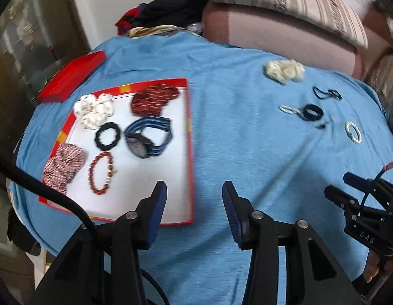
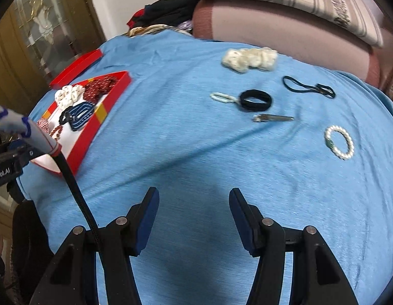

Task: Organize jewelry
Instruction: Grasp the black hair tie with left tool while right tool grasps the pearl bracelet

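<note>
Ahead of the right claw [image 2: 193, 218], empty with jaws apart, loose pieces lie on the blue cloth [image 2: 171, 152]; the pearl bracelet [image 2: 339, 141] sits nearest, up-right. The left claw [image 1: 195, 208], also agape and empty, hangs by the red tray [image 1: 190, 152].

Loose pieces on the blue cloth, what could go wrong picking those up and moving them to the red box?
1. The metal clip and thin black elastic loop lie flat on the soft blue cloth, so the jaws might pinch fabric with them.
2. The small white ring touches the black hair tie; grabbing one may drag the other.
3. The red box is already crowded.
</note>
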A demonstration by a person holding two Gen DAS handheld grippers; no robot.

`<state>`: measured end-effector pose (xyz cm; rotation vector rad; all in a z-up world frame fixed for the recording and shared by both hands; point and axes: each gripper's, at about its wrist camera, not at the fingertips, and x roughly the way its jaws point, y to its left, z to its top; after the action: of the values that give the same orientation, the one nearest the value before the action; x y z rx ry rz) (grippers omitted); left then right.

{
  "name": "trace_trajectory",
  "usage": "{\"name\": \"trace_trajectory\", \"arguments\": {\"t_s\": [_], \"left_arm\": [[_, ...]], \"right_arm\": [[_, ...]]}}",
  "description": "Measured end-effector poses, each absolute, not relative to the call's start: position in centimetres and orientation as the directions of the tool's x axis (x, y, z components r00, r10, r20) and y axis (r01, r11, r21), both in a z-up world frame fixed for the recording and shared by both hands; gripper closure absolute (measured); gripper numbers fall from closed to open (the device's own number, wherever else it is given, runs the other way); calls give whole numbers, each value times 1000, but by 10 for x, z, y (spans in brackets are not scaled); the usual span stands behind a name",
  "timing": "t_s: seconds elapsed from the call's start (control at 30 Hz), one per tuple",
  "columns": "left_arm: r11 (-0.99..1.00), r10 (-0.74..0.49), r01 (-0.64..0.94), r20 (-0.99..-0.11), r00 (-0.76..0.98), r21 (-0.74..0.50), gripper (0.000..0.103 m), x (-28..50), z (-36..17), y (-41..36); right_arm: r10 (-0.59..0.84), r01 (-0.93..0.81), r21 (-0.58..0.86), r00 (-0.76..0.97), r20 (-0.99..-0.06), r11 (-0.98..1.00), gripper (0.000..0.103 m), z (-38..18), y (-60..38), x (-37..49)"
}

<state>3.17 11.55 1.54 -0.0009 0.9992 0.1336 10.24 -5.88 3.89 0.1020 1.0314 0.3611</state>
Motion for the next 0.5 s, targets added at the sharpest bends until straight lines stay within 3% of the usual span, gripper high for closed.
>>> {"name": "trace_trajectory", "arguments": {"t_s": [0.5], "left_arm": [[996,77,8,-867,493,93,58,58,-5,50]], "right_arm": [[259,-92,246,489,-833,965,41,22,-133,99]]}}
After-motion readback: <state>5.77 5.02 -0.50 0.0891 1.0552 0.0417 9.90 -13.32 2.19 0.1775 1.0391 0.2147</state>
